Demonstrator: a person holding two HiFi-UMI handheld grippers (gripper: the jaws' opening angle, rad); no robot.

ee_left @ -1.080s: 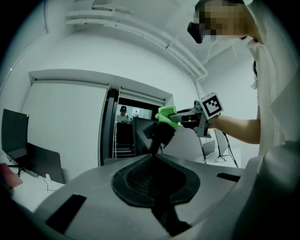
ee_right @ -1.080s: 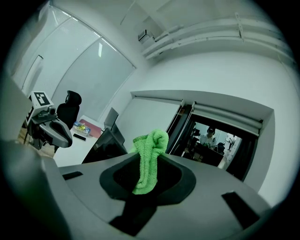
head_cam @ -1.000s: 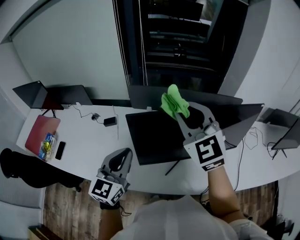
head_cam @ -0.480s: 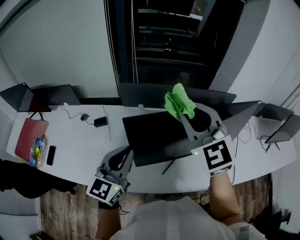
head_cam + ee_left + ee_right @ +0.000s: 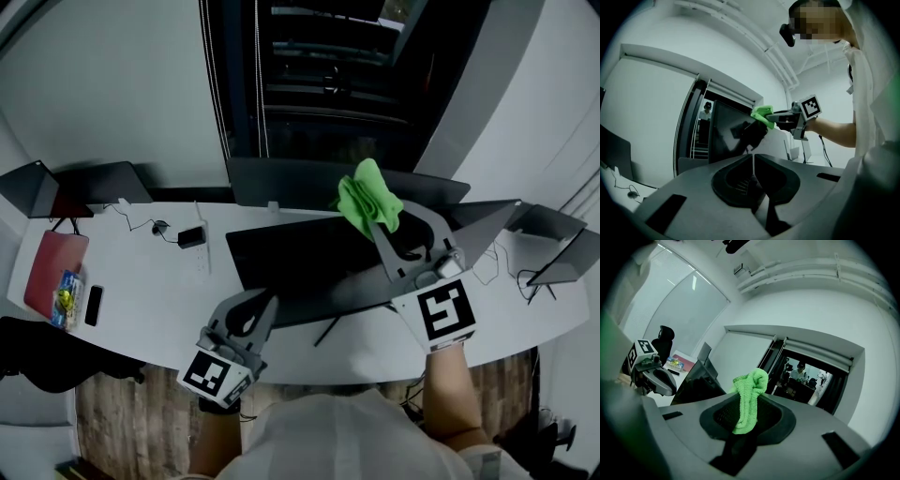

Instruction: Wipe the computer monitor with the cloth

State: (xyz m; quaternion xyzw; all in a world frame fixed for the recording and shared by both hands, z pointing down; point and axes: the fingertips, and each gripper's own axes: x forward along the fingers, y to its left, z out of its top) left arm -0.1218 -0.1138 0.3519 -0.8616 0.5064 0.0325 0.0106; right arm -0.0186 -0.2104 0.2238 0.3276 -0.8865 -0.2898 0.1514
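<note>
Green cloth (image 5: 368,199) looks soft and floppy; right gripper (image 5: 382,230) clamps its bunched middle at the monitor's (image 5: 300,267) far right; left gripper's (image 5: 262,302) jaws meet, empty.

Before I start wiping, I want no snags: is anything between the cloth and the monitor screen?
Nothing visible. The right gripper holds the cloth at the monitor's upper edge, with no object between them. The left gripper sits low by the desk's front edge, shut and empty, clear of the screen.
</note>
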